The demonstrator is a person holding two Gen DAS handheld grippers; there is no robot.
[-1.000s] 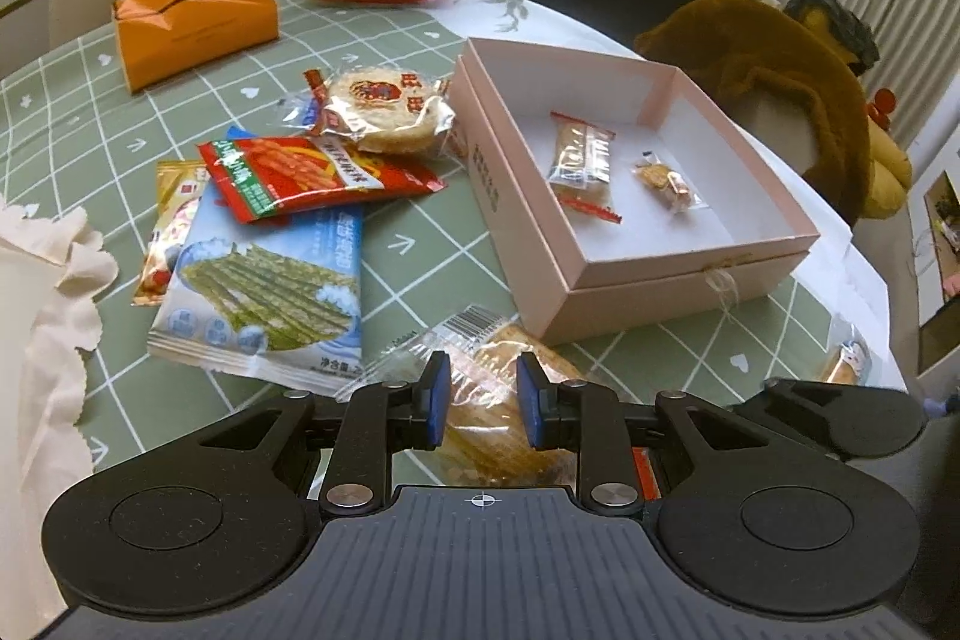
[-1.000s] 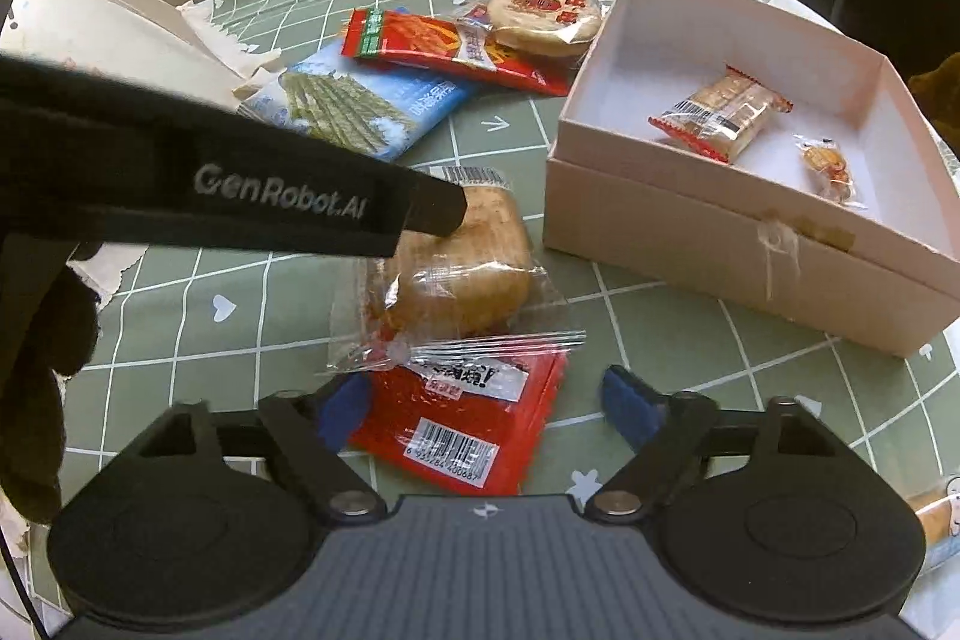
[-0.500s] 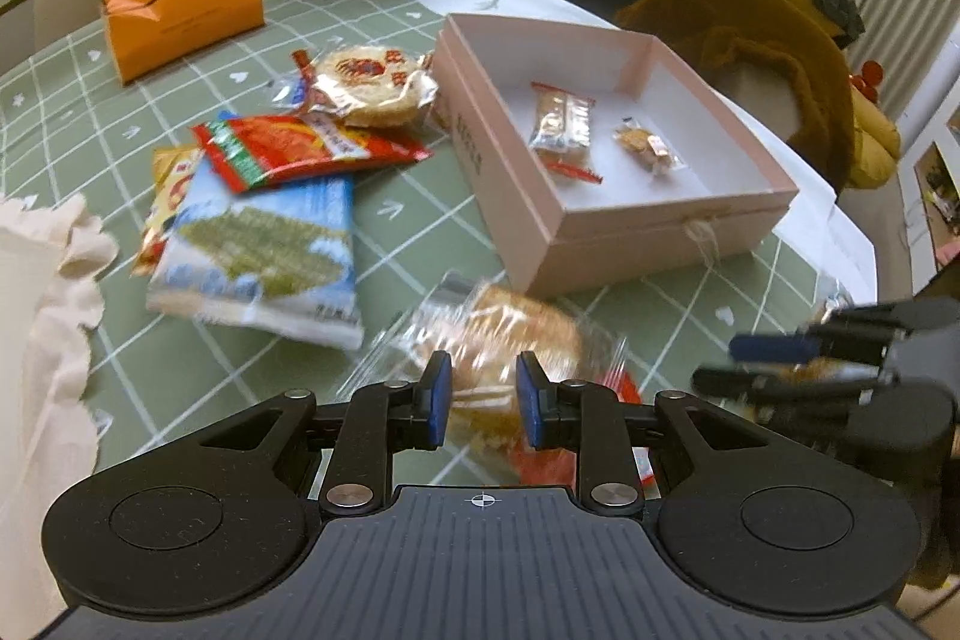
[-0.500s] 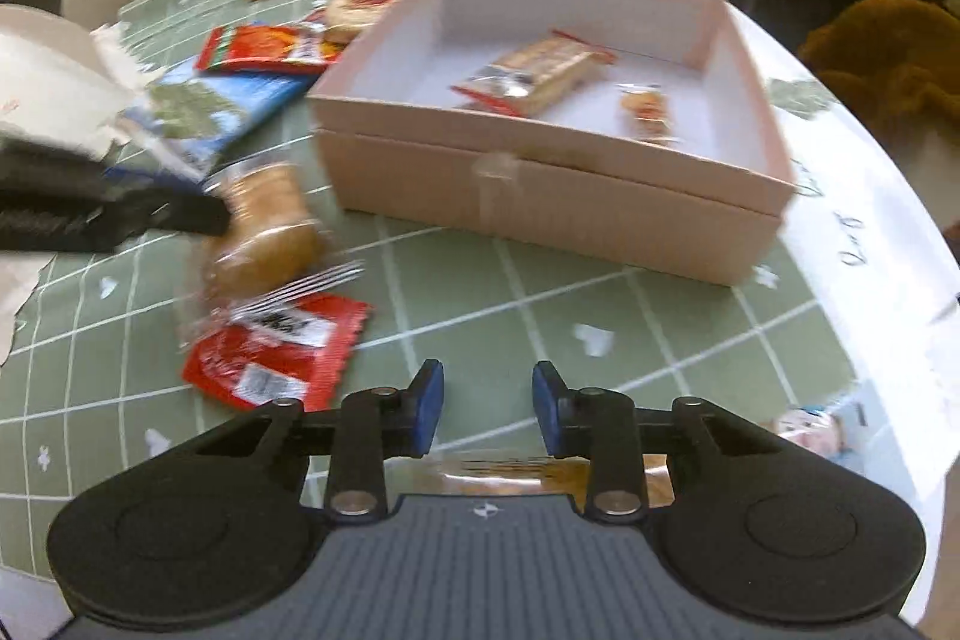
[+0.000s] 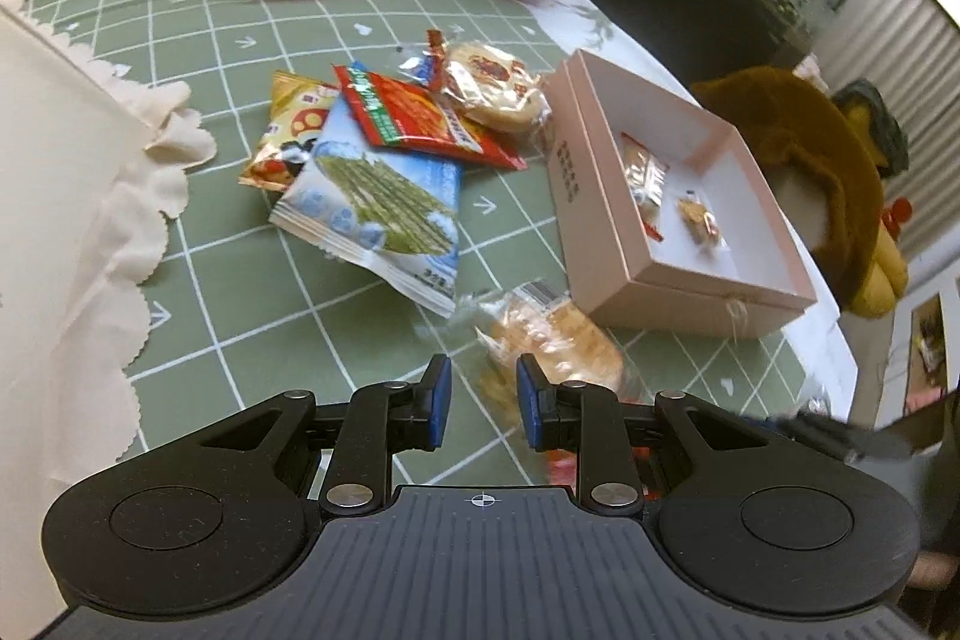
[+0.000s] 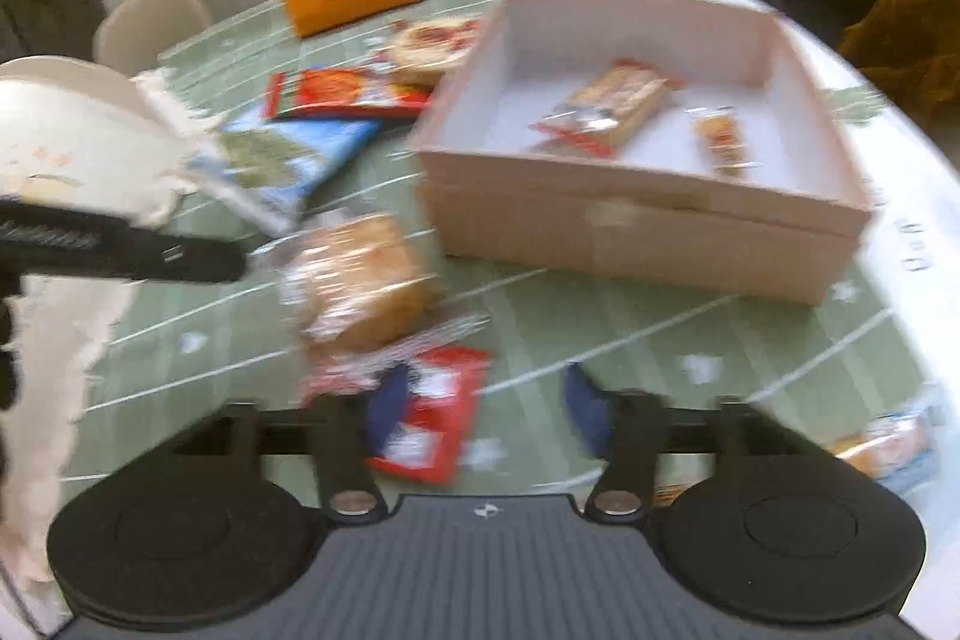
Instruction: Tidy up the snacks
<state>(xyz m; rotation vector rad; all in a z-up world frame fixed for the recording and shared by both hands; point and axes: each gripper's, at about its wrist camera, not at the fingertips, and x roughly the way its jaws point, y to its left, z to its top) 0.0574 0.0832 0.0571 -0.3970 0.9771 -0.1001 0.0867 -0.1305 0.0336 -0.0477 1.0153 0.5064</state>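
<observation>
the green checked table [image 5: 252, 274] carries an open pink box [image 6: 636, 232] with two small wrapped snacks inside, a blue seaweed pack [image 5: 372, 202] under a red snack pack [image 5: 420, 118], and a bread bun in clear wrap [image 6: 360, 280] lying just beside the box. the left gripper [image 5: 479, 403] hangs above the bun, jaws nearly closed with nothing between them. the right gripper [image 6: 489, 406], blurred, has jaws that have just been opening, spread wide over a small red packet [image 6: 432, 418], pads not pressing it
</observation>
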